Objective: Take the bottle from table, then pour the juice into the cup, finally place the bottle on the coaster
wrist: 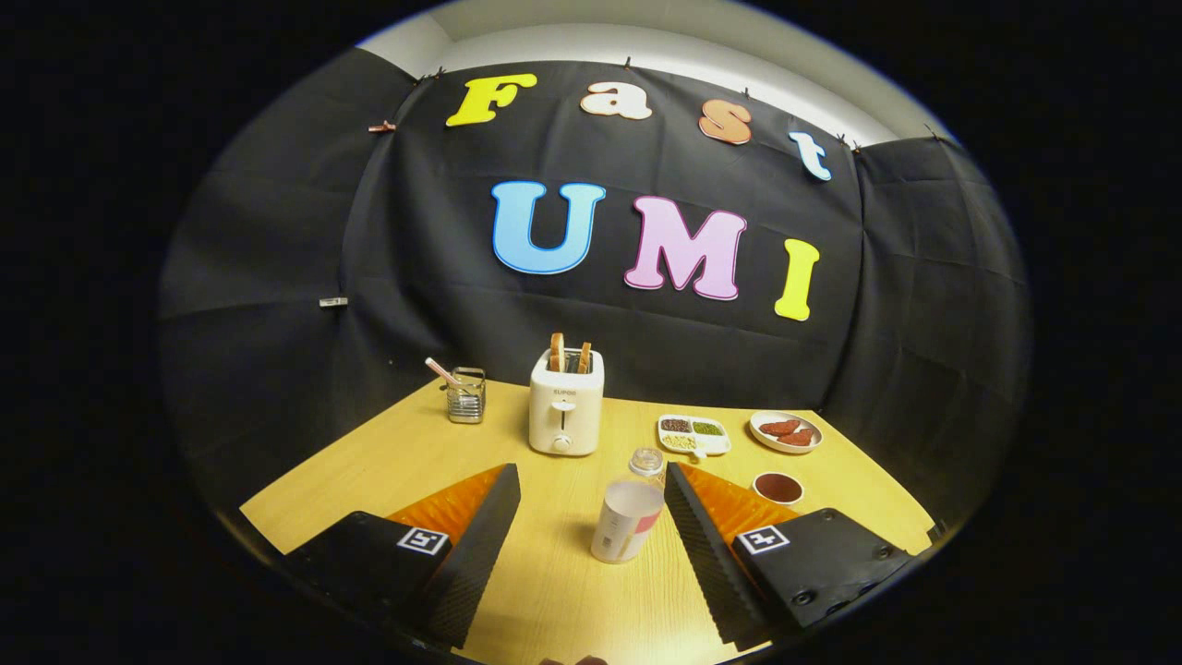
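A small bottle with a pale label and a clear cap stands on the wooden table. It is between my fingers, close to the inner face of the right one and apart from the left one. My gripper is open, and neither finger presses on the bottle. Just beyond the right fingertip sits a small round white-rimmed dish with a dark red-brown inside; I cannot tell whether it is a cup or a coaster. A clear glass container with a straw-like stick stands at the far left of the table.
A white toaster with two bread slices stands beyond the bottle. To its right lie a divided tray of grains and a plate with red-brown pieces. The table's back edge meets the black cloth wall.
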Tool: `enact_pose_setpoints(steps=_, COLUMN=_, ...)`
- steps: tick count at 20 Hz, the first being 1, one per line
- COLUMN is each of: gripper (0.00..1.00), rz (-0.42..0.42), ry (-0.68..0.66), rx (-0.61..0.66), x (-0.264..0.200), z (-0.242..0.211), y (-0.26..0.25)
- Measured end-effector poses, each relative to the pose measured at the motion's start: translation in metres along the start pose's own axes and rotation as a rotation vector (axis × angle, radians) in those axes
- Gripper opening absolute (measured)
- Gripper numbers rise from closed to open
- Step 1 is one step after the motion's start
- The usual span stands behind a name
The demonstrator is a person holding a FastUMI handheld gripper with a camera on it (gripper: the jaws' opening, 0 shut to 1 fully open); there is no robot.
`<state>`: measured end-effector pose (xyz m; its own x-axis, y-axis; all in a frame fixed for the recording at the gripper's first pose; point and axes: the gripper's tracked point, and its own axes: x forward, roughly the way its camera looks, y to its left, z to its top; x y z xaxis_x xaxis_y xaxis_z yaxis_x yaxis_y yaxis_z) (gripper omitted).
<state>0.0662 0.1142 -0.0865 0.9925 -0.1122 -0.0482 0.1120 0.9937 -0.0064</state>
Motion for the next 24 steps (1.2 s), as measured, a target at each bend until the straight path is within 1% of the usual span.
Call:
enact_pose_setpoints(steps=8, gripper=0.97, rz=-0.044, ry=0.031, rx=-0.013, x=0.04, z=-0.041, y=-0.01)
enact_pose_setpoints(steps=15, gripper=0.97, rz=-0.075, ry=0.072, rx=0.011, x=0.075, z=-0.078, y=-0.018)
enact_pose_setpoints(steps=20, gripper=0.97, rz=-0.108, ry=0.094, rx=0.024, x=0.096, z=-0.096, y=-0.029)
enact_pose_setpoints(steps=24, gripper=0.97, rz=-0.12, ry=0.098, rx=0.035, x=0.115, z=-0.104, y=-0.034)
